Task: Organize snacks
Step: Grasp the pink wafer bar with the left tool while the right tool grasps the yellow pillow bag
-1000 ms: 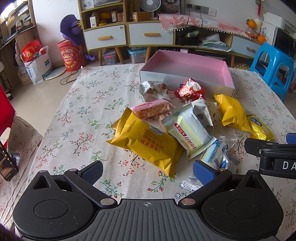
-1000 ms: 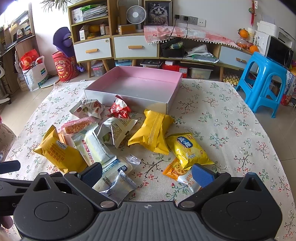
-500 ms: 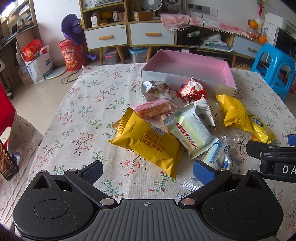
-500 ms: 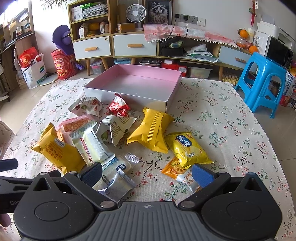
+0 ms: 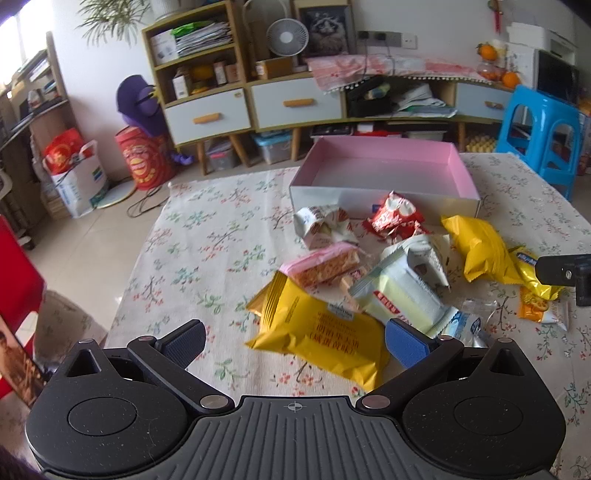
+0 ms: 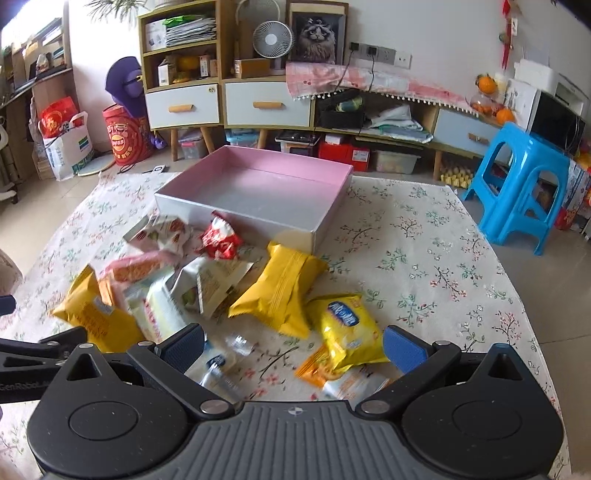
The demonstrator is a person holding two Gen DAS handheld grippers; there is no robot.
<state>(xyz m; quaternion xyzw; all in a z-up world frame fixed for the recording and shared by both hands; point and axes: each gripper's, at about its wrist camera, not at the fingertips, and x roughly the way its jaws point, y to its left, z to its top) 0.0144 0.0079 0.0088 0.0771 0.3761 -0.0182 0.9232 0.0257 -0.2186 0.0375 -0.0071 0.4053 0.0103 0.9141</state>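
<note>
The left gripper point(image 5: 293, 341) has its jaws spread wide and holds nothing; between its blue pads point(image 5: 404, 341) lies the near end of a large yellow snack bag point(image 5: 317, 332) on the floral tablecloth point(image 5: 207, 251). The right gripper point(image 6: 293, 349) is likewise wide apart and empty, poised over a small yellow chip packet point(image 6: 347, 330), an orange packet point(image 6: 319, 369) under it and clear-wrapped sweets point(image 6: 218, 369). The snacks lie heaped in the middle of the cloth: a pale green-white packet point(image 5: 400, 297) rests against the big yellow bag, a pink-wrapped bar point(image 5: 321, 266) sits just behind it, a second yellow pouch point(image 6: 279, 290) lies to the right, and a white packet point(image 5: 321, 225) and a red one point(image 5: 393, 218) lie just in front of the pink open box point(image 6: 328, 216), which has nothing in it and stands at the far side of the table. Beyond the table, the room shows a wooden cabinet with white drawers point(image 6: 183, 105), a small fan point(image 6: 271, 38), a framed cat picture point(image 6: 317, 31), a blue plastic stool point(image 6: 524, 184) to the right and a red drum point(image 6: 123, 136) on the tiled floor.
</note>
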